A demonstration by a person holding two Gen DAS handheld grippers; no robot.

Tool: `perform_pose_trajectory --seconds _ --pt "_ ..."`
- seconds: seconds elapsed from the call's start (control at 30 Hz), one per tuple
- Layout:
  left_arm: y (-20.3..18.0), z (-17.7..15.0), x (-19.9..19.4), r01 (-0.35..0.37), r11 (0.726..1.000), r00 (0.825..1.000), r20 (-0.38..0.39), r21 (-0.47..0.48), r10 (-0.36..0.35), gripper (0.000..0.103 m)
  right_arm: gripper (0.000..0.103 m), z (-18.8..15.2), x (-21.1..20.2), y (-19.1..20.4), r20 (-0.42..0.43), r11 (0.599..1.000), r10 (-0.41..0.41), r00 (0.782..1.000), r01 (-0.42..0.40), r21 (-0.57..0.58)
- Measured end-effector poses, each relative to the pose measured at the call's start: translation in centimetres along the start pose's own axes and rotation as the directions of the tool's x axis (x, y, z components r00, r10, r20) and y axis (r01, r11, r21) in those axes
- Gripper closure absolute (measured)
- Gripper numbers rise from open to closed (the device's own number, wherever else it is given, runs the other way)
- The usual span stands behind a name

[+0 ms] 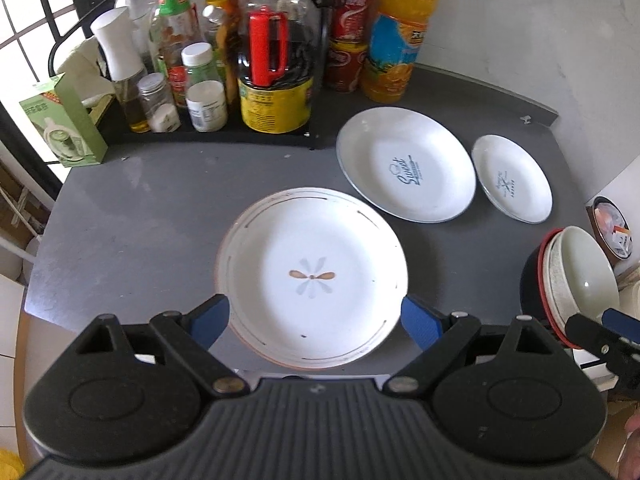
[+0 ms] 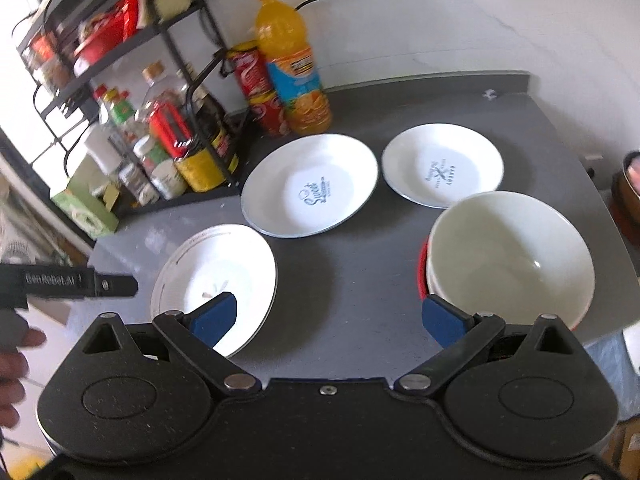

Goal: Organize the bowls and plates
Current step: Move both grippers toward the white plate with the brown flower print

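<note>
A white plate with a flower motif (image 1: pixel 312 276) lies on the grey table, near the front; it also shows in the right wrist view (image 2: pixel 224 280). My left gripper (image 1: pixel 316 326) is open above its near rim, fingers on either side. A large white plate marked "Sweet" (image 1: pixel 406 164) (image 2: pixel 310 186) and a small white plate (image 1: pixel 512 179) (image 2: pixel 442 166) lie further back. A stack of bowls (image 2: pixel 508 252), white on top, red-rimmed below, stands at the right (image 1: pixel 572 286). My right gripper (image 2: pixel 330 320) is open and empty, just left of the stack.
A black rack (image 2: pixel 120 48) with bottles and jars stands at the back left. A large oil bottle with a red handle (image 1: pixel 276 56), red cans (image 1: pixel 348 36) and an orange juice bottle (image 1: pixel 400 32) stand along the wall. A green box (image 1: pixel 64 120) sits far left.
</note>
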State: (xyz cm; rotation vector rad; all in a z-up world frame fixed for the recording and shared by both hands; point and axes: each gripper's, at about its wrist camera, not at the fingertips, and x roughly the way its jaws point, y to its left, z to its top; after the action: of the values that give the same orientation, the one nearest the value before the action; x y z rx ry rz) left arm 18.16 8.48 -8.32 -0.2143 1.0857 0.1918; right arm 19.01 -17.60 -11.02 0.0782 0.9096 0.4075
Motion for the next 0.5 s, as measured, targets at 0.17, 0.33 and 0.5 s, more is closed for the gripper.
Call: perform_pose_trajectory --seconds 0.17,0.33,0.5 --pt "1.5 0.4 -0.1 -0.017 1.000 1.000 0.011 -0.013 0.017 0.011 0.003 0.3 1.1 1.0 -0.019 0.999 0.007 1.000 -0.008 -0.048" --pt "2.7 0.8 0.1 -0.033 0.999 0.999 0.022 -0.003 0.033 0.011 0.008 0.5 2.6 2.5 -0.007 0.991 -0.004 1.000 0.004 -0.136" --pt "3.4 1.7 0.7 -0.018 0.999 0.999 0.041 0.037 0.017 0.011 0.012 0.8 4.2 3.5 -0.016 0.983 -0.022 1.000 0.019 -0.182"
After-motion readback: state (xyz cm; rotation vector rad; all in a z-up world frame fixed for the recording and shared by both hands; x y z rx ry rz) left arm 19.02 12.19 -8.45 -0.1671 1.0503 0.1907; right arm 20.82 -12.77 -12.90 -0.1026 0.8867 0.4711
